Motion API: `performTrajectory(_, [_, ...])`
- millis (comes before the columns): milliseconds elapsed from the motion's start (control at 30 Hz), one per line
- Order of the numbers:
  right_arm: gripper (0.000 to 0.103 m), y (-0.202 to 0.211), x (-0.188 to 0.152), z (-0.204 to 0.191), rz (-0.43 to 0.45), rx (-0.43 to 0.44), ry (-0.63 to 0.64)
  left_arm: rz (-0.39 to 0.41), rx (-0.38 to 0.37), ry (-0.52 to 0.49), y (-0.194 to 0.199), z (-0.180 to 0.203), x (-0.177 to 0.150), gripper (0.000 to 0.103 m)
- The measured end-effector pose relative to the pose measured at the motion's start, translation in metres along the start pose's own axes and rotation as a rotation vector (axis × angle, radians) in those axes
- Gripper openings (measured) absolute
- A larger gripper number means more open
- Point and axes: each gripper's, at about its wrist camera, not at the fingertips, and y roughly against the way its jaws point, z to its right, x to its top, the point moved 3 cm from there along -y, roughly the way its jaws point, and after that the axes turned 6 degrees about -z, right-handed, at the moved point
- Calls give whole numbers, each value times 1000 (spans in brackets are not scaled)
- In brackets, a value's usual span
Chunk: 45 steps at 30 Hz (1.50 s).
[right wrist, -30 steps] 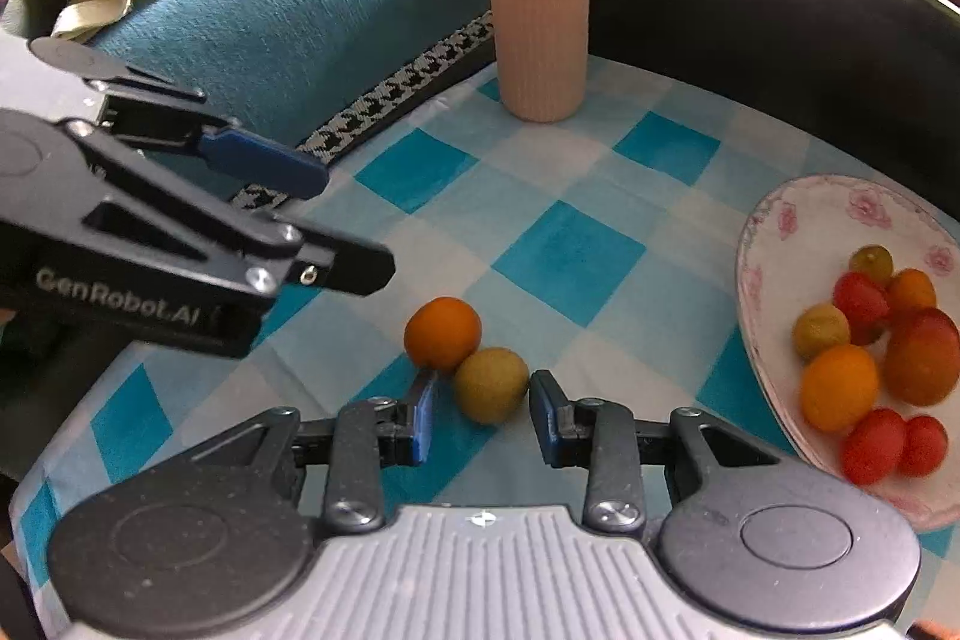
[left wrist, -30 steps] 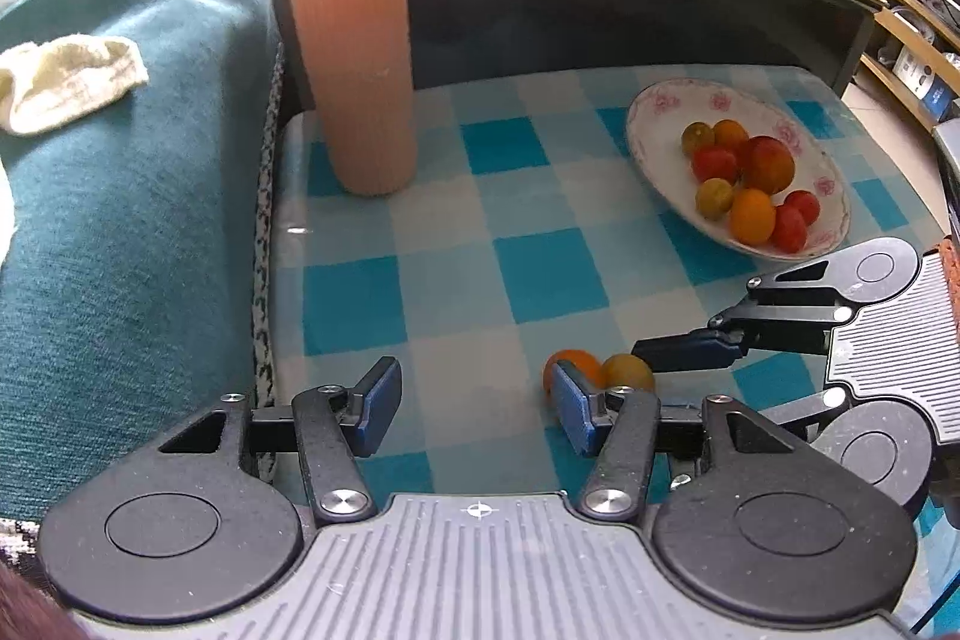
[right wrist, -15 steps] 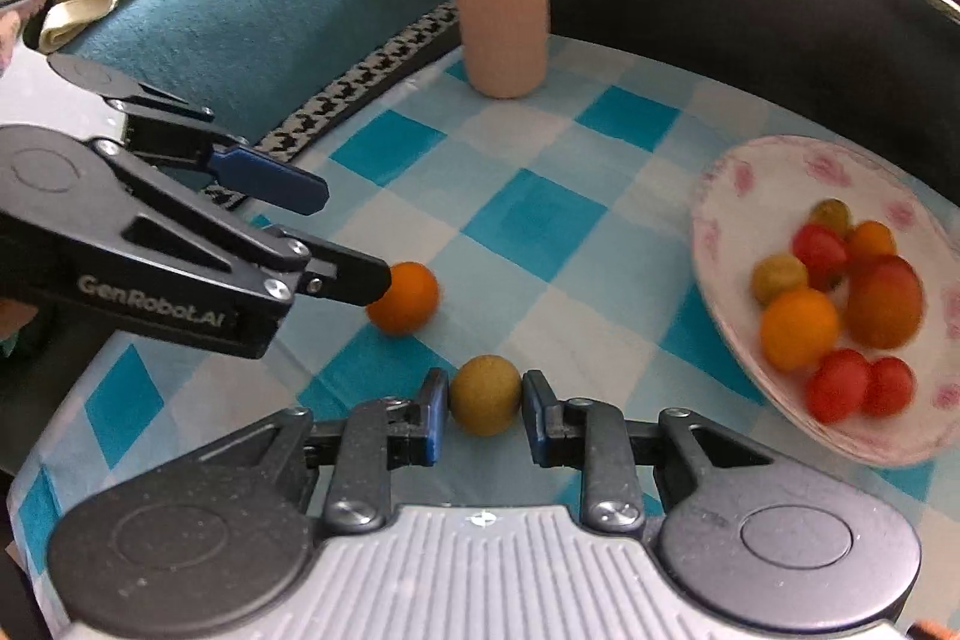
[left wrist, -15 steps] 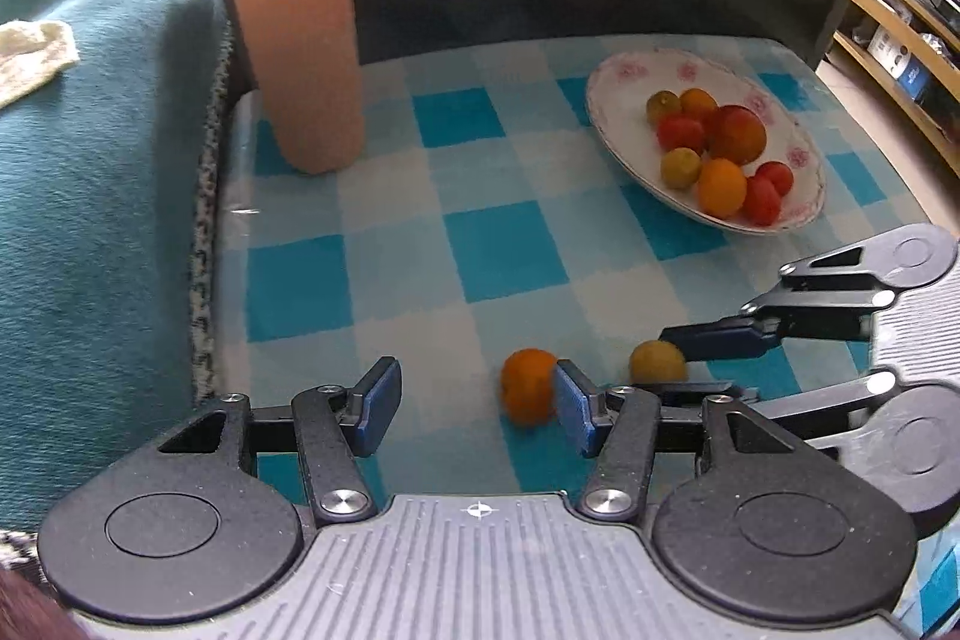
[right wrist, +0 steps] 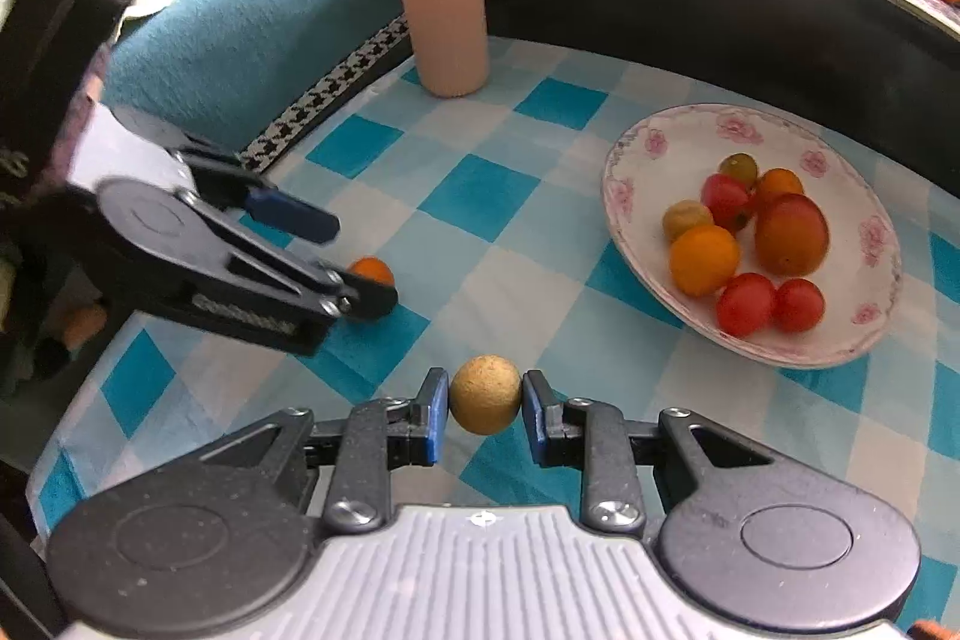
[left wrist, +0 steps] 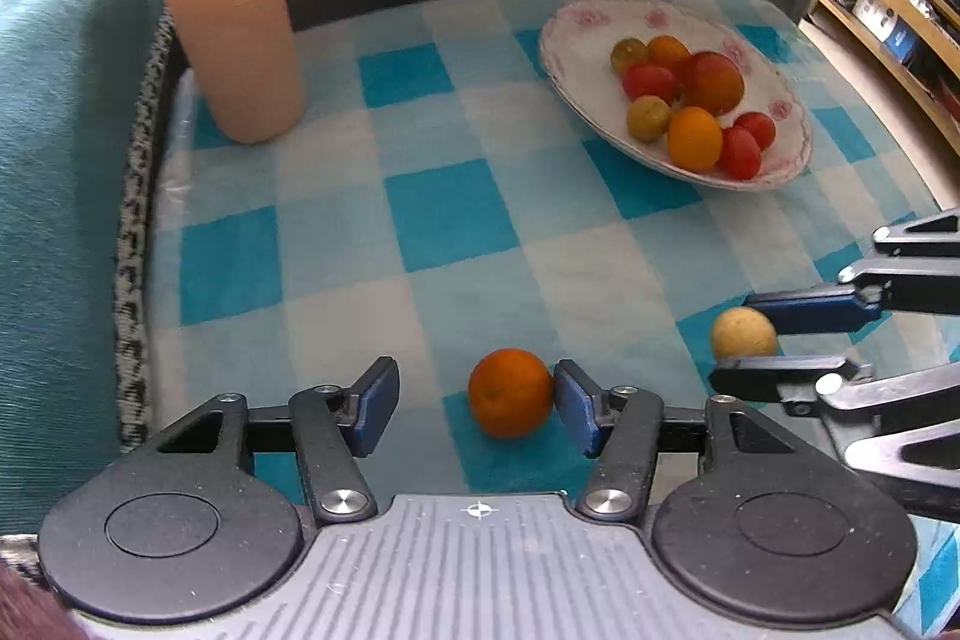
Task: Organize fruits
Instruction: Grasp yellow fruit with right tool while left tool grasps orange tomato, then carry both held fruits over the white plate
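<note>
From the left wrist, a round orange fruit (left wrist: 510, 392) is seen on the checked tablecloth (left wrist: 444, 214), touching one pad of the parted left gripper (left wrist: 475, 403).

From the right wrist, a dull yellow-brown fruit (right wrist: 485, 402) is clamped in the right gripper (right wrist: 485, 418); a flowered plate (right wrist: 636, 148) of fruit lies beyond.
</note>
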Motion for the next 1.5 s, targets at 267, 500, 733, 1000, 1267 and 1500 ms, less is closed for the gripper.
performTrajectory(267, [40, 24, -19, 22, 16, -33, -86, -13, 3, -46, -7, 17, 0, 61])
performTrajectory(500, [40, 40, -36, 39, 13, -68, -153, -18, 36, -37, -6, 24, 4, 53])
performTrajectory(733, [40, 35, -45, 50, -27, -68, -198, -18, 77, -24, -2, 30, 2, 47])
performTrajectory(1000, [40, 39, -35, 46, -6, -41, -175, -1, 74, -14, 1, 49, 4, 39])
performTrajectory(1267, [40, 54, -35, 75, 40, -70, -256, 79, 22, -27, 22, 69, 22, 39])
performTrajectory(1500, [40, 61, -19, 89, 85, -80, -288, 152, -16, -12, 35, 80, 56, 39])
